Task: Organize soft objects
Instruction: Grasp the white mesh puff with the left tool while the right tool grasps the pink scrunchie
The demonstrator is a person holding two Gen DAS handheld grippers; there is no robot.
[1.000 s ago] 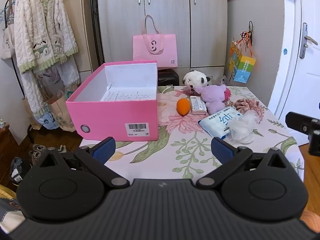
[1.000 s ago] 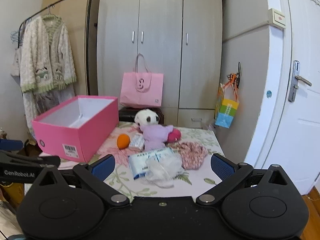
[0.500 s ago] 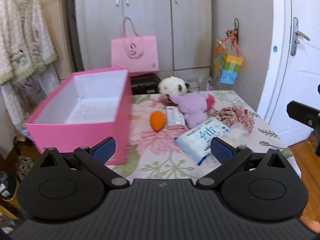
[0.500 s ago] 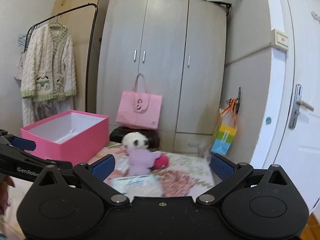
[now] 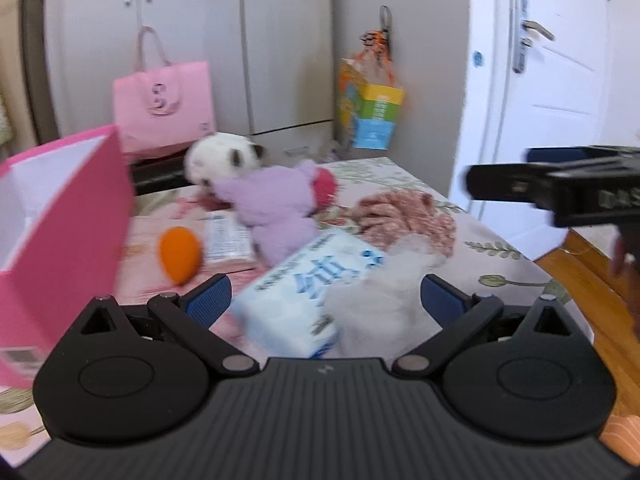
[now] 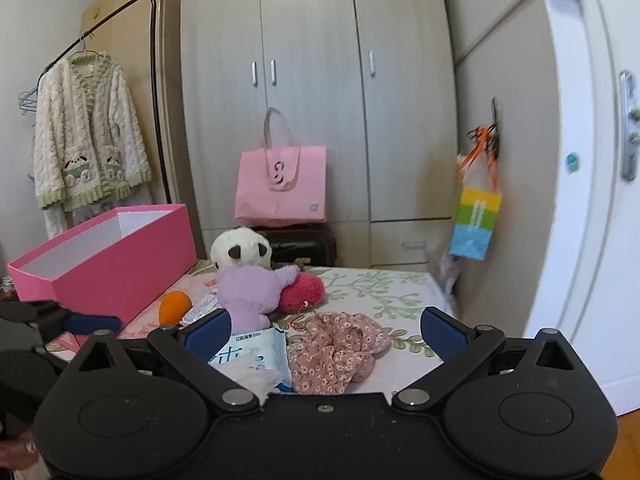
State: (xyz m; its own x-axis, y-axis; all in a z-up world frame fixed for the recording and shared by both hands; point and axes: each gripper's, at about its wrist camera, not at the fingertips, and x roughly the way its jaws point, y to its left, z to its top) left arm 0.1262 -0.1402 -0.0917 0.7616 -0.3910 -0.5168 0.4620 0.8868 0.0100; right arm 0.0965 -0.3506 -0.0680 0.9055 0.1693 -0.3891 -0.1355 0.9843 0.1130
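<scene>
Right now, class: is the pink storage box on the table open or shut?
Open. The pink storage box has no lid on it, and its white inner walls show from above in the right wrist view. Its floor is hidden, so contents cannot be told.

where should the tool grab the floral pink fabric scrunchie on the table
Probably pinch a raised fold near the middle of the crumpled pink floral fabric scrunchie, coming down from above. It lies low and bunched on the floral tablecloth, so side access looks poor. The open right tool is already lined up over it.
</scene>
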